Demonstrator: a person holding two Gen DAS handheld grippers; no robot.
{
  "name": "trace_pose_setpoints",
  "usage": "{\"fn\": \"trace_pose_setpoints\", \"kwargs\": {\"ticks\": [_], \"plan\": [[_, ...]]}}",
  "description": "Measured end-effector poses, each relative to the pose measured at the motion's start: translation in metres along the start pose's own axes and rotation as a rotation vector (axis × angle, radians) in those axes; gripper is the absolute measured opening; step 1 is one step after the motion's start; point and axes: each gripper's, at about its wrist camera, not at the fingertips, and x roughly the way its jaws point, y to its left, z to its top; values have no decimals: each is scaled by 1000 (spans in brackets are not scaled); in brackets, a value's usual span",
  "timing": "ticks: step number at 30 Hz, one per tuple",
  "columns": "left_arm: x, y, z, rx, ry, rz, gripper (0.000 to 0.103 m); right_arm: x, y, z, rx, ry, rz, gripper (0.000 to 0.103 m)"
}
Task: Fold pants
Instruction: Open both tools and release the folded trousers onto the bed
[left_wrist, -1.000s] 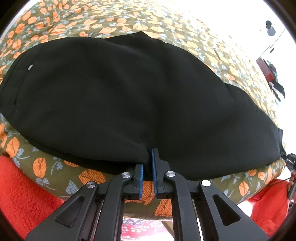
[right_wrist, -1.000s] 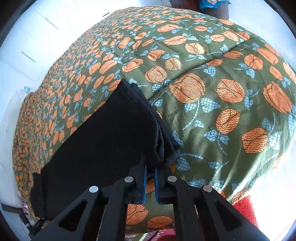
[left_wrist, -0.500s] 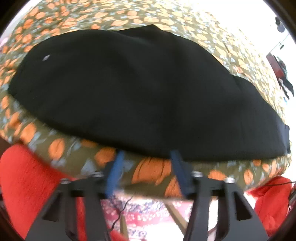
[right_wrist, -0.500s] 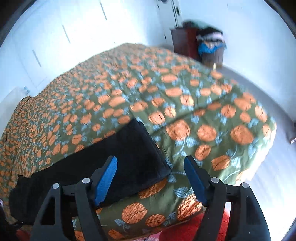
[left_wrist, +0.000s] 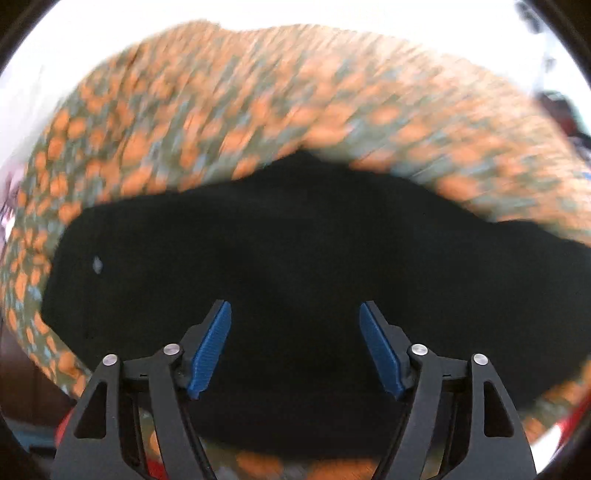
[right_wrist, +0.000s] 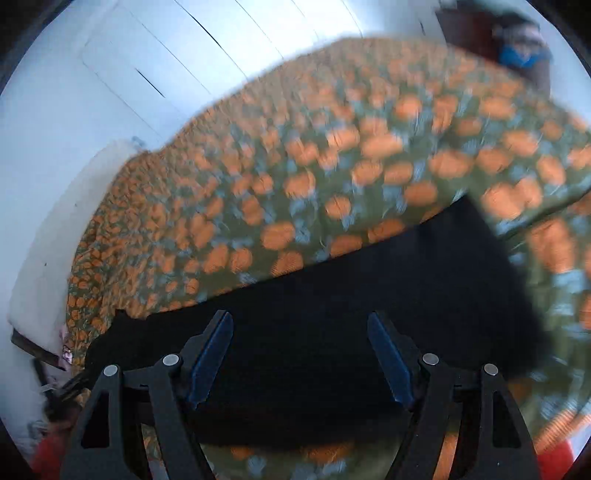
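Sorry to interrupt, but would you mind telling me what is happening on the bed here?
A person is folding black pants on a bed with an orange-flowered green cover, using a two-finger tool in each hand. The pants lie flat as a long dark strip. The left tool and the right tool have both just been opening; their jaws stand wide apart over the fabric, gripping nothing. Both views are motion-blurred.

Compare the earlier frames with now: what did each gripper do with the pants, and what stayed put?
Both let go. The left gripper and right gripper, each pinching the near edge of the black pants a second ago, have just been opening; the jaws now stand wide, nothing clamped, hanging over the cloth. Both views have swung, now blurred. The pants remain flat on the floral bedspread.
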Motion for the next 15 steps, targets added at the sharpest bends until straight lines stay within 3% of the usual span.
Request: {"fn": "trace_pose_setpoints", "kwargs": {"ticks": [1,2,3,4,6,11,15], "plan": [[10,7,-1,-26,18,-6,70,5,-8,1,21,8,-20,72],[10,18,-3,-78,3,-45,70,4,-18,5,42,1,-34,62],[1,27,-5,-117,-3,-46,69,-3,-23,8,53,-12,-35,62],[-6,31,-6,-133,-6,-49,69,-21,-27,11,59,-53,-26,62],[-30,34,-11,-139,-54,-120,71,-53,-32,13,33,-118,0,73],[-57,-2,-27,-32,-140,-202,75,-87,-54,16,2,-89,-79,75],[-48,-44,-36,104,-111,-227,75,-78,-44,10,-31,1,73,68]]}}
